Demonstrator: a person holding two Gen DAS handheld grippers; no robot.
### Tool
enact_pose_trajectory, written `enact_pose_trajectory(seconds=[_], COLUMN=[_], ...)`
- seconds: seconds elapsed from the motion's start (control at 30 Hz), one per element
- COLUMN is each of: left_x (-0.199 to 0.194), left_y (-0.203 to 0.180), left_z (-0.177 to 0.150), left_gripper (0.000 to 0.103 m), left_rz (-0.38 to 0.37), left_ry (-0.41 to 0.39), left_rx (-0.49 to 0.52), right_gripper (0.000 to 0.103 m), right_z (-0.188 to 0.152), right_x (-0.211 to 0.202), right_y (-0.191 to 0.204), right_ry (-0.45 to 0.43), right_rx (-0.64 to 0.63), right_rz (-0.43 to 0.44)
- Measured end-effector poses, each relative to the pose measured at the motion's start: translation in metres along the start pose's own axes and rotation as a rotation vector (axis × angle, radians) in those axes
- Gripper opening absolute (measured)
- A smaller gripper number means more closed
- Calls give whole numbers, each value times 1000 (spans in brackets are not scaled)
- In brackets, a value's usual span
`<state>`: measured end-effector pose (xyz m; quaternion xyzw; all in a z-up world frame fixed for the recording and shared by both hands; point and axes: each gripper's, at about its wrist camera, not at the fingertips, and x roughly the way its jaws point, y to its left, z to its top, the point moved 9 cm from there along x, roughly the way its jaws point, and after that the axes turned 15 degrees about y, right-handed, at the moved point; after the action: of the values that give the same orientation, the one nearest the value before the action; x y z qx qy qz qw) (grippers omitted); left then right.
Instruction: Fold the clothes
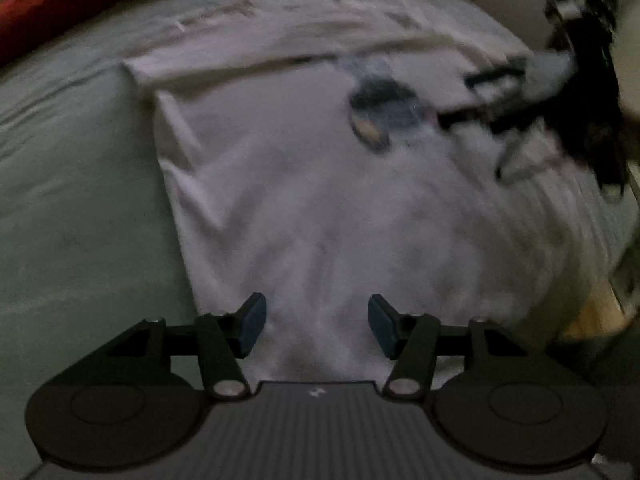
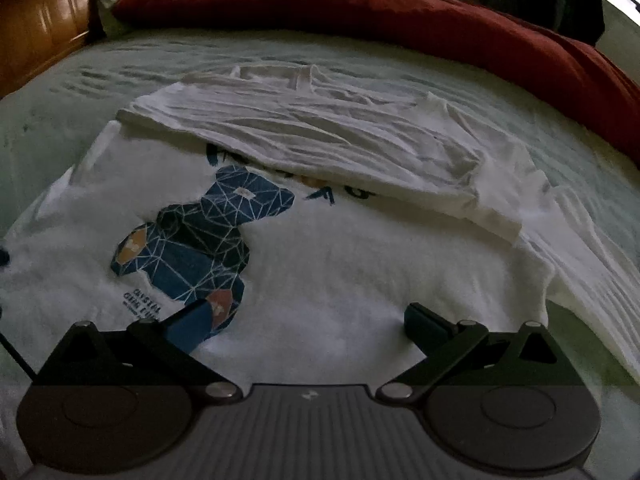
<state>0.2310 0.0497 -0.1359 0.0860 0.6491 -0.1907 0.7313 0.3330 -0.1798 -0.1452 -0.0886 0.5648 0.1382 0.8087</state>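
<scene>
Soft creased white cloth T-shirt (image 2: 360,264) on a matt cloth sheet (image 2: 120,64); headboard (image 2: 36,28) glossy wood.

A t-shirt (image 2: 340,264) lies on the bed (image 2: 60,112), its far part folded over, before a blanket (image 2: 440,20).

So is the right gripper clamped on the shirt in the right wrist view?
No. The right gripper stands wide open above the white T-shirt, with bare cloth showing between its fingers.

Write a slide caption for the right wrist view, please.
Open right gripper poised over a white bear-print T-shirt, top edge folded down, on a pale green bedsheet.
</scene>
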Motion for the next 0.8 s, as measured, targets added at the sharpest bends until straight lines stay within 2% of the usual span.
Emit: enact_pose_trajectory(seconds=[0.13, 0.27, 0.33, 0.43, 0.53, 0.57, 0.63, 0.8], left_x=[-8, -17, -14, 0, 1, -2, -7, -21], left_y=[2, -9, -17, -18, -3, 1, 8, 27], left_z=[-23, -6, 4, -1, -17, -13, 6, 53], left_gripper=[56, 55, 55, 55, 57, 57, 57, 57], left_rz=[-24, -69, -101, -110, -149, -152, -135, -94], left_ry=[51, 20, 1, 21, 36, 33, -4, -98], left_rx=[68, 194, 258, 302, 241, 223, 212, 183], right_gripper=[103, 103, 103, 103, 103, 103, 103, 103], right_z=[-14, -28, -36, -56, -88, -99, -120, -116], right_x=[-5, -26, -34, -37, -32, -32, -31, -31], right_y=[1, 16, 32, 57, 60, 58, 52, 52], right_ry=[22, -14, -7, 48, 109, 118, 135, 174], right_rx=[-9, -106, -156, -215, -200, -186, -158, -101], right_rz=[-9, 2, 45, 106, 92, 83, 65, 24])
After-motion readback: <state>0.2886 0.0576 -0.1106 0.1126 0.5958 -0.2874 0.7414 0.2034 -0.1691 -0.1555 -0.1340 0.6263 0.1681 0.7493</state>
